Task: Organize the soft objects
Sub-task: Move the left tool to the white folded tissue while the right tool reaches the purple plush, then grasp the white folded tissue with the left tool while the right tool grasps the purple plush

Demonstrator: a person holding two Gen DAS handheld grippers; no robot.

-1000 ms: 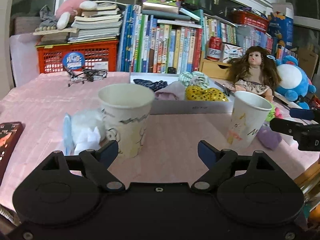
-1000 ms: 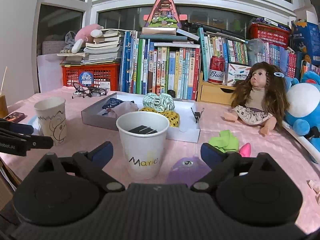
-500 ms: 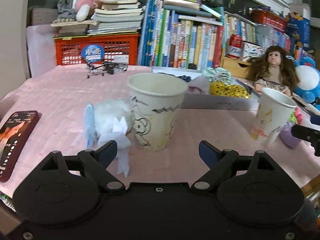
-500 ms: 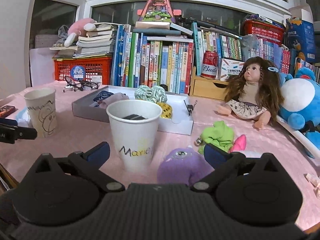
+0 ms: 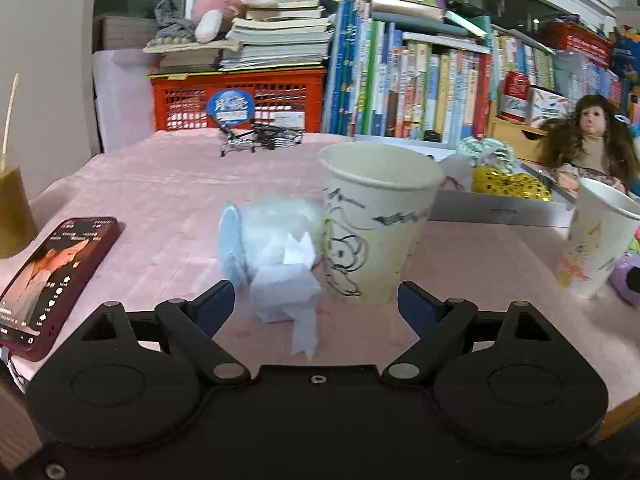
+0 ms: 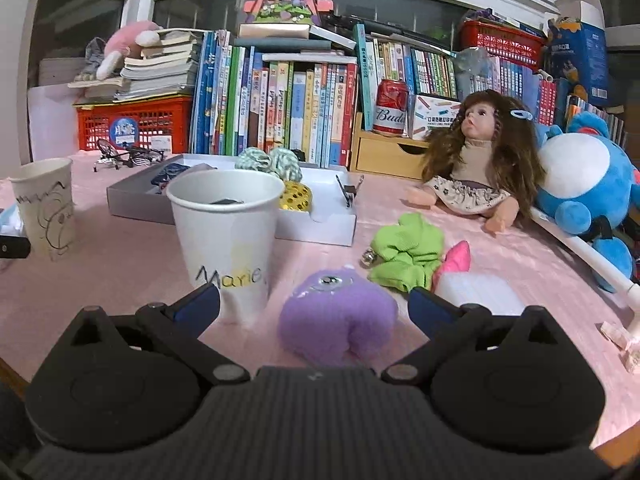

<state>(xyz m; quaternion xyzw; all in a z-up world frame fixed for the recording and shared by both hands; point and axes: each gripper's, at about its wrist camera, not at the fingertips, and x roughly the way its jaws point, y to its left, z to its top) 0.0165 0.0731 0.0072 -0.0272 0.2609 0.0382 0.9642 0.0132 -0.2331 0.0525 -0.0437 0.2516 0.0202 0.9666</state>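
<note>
My left gripper (image 5: 316,300) is open and empty, low over the pink tablecloth. Between its fingers lie a white fluffy toy with a paper tag (image 5: 280,236) and a paper cup with black drawings (image 5: 376,224). My right gripper (image 6: 314,306) is open and empty. A purple plush (image 6: 336,316) lies between its fingers. A paper cup marked "Marie" (image 6: 226,236) stands at its left finger. A green scrunchie (image 6: 408,252) and a pink and white soft piece (image 6: 464,276) lie just beyond the right finger.
A flat grey box (image 6: 320,228) holds several scrunchies. A phone (image 5: 52,276) and a glass of brown drink (image 5: 12,208) sit at the left. A doll (image 6: 480,160), a blue plush (image 6: 588,184), books and a red crate (image 5: 240,100) line the back.
My left gripper has swung left, bringing the white fluffy toy between its fingers. My right gripper has moved right and closer, so the purple plush now lies between its fingers.
</note>
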